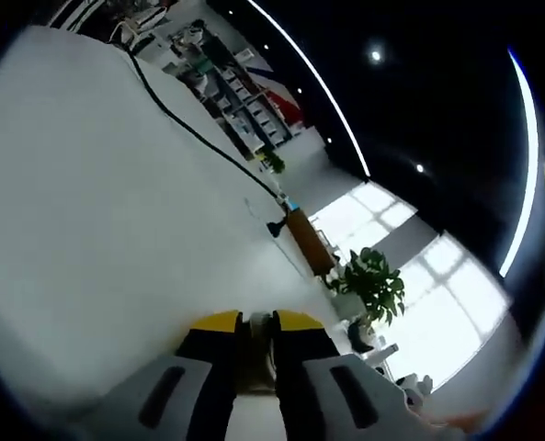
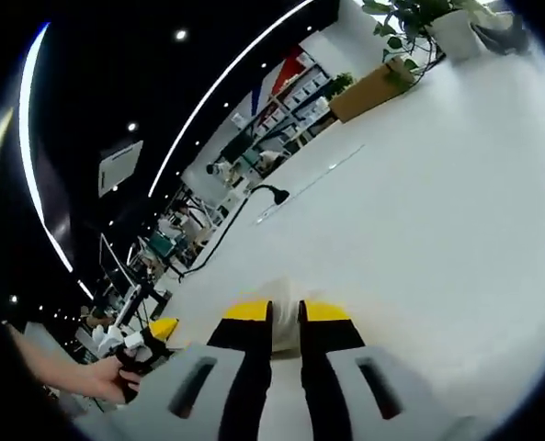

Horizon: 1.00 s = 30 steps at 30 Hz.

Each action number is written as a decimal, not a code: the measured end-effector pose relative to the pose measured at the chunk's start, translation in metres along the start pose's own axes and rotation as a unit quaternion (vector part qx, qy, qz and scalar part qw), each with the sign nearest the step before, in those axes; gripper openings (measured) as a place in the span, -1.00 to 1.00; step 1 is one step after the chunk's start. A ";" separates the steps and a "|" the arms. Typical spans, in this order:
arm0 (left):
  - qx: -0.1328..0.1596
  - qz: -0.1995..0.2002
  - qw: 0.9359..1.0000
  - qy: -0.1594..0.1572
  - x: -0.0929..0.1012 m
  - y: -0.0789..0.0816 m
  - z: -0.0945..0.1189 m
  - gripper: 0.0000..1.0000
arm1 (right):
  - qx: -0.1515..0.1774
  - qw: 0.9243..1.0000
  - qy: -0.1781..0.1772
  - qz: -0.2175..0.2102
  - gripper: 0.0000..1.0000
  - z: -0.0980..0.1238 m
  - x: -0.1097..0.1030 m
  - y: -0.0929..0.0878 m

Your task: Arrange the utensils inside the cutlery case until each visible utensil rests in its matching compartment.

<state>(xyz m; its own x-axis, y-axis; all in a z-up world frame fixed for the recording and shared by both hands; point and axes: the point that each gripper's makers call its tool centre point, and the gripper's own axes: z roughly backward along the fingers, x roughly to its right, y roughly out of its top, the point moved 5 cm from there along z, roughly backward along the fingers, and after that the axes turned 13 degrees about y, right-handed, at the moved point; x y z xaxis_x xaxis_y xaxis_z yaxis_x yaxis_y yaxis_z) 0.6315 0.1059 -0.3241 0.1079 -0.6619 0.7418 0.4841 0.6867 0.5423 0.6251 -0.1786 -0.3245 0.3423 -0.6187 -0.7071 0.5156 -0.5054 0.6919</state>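
Left gripper [image 1: 255, 323]: jaws nearly together, only a thin slit between the yellow tips, nothing held. It's tilted hard, looking along a bare white table [image 1: 97, 211]. A black cable [image 1: 194, 131] runs across the table to a small plug end near the far edge. Past that edge are a wooden bench [image 1: 309, 241], a potted plant [image 1: 373, 283] and bright windows.

Right gripper [image 2: 285, 312]: same state, jaws almost touching, empty. Same white table [image 2: 419, 211] ahead of it, with the black cable [image 2: 219, 237] ending in a plug toward the far side. Low at the left of the right gripper view, a hand [image 2: 102, 378] is wrapped around the other gripper's handle, just off the table edge.

Neither the cutlery case nor any utensils are in front of either camera; both point across bare tabletop and out into the room. My read is that sorting hasn't started and the case has to be brought into view first.

Handling guess, from the task alone: cutlery should be light, stiff and slick. Pinch mid-handle across the flat faces, not the bowl or tines. Thin pieces lying flat will be awkward to get the jaws under.
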 end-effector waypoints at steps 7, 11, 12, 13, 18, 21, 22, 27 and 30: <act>-0.002 -0.059 0.998 0.009 0.007 0.005 -0.007 -0.78 | 0.004 1.000 -0.016 -0.002 -0.87 0.006 -0.007 -0.001; -0.017 -0.055 0.998 0.018 0.008 0.004 -0.005 -0.78 | -0.005 1.000 -0.026 -0.003 -0.86 0.009 -0.012 -0.004; -0.015 -0.059 0.998 0.021 0.008 0.004 -0.003 -0.78 | -0.009 1.000 -0.028 0.003 -0.86 0.009 -0.014 -0.005; -0.012 -0.060 0.998 0.024 0.008 0.003 -0.001 -0.78 | -0.009 1.000 -0.028 0.003 -0.86 0.009 -0.015 -0.006; -0.004 -0.027 0.999 0.036 0.000 0.000 0.012 -0.78 | -0.002 1.000 -0.029 -0.007 -0.86 0.012 -0.023 -0.014; -0.010 0.009 0.999 0.048 -0.005 0.003 0.017 -0.78 | -0.018 0.999 -0.031 -0.003 -0.85 0.012 -0.033 -0.019; -0.017 0.025 0.998 0.046 -0.007 0.004 0.018 -0.78 | -0.026 0.999 -0.036 -0.008 -0.84 0.011 -0.035 -0.020; -0.002 -0.001 0.999 0.043 -0.005 0.027 0.031 -0.49 | -0.073 0.996 -0.038 -0.034 -0.69 0.011 -0.045 -0.016; 0.000 0.014 1.000 -0.004 0.015 0.047 0.046 -0.46 | -0.058 0.997 -0.038 -0.034 -0.47 0.022 -0.056 0.000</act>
<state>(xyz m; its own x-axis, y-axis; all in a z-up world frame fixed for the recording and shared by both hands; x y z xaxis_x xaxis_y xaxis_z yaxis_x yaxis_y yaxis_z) 0.6158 0.1422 -0.2688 0.1140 -0.6406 0.7593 0.4809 0.7044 0.5221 0.5884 -0.1574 -0.2822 0.2455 -0.6303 -0.7365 0.6245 -0.4782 0.6174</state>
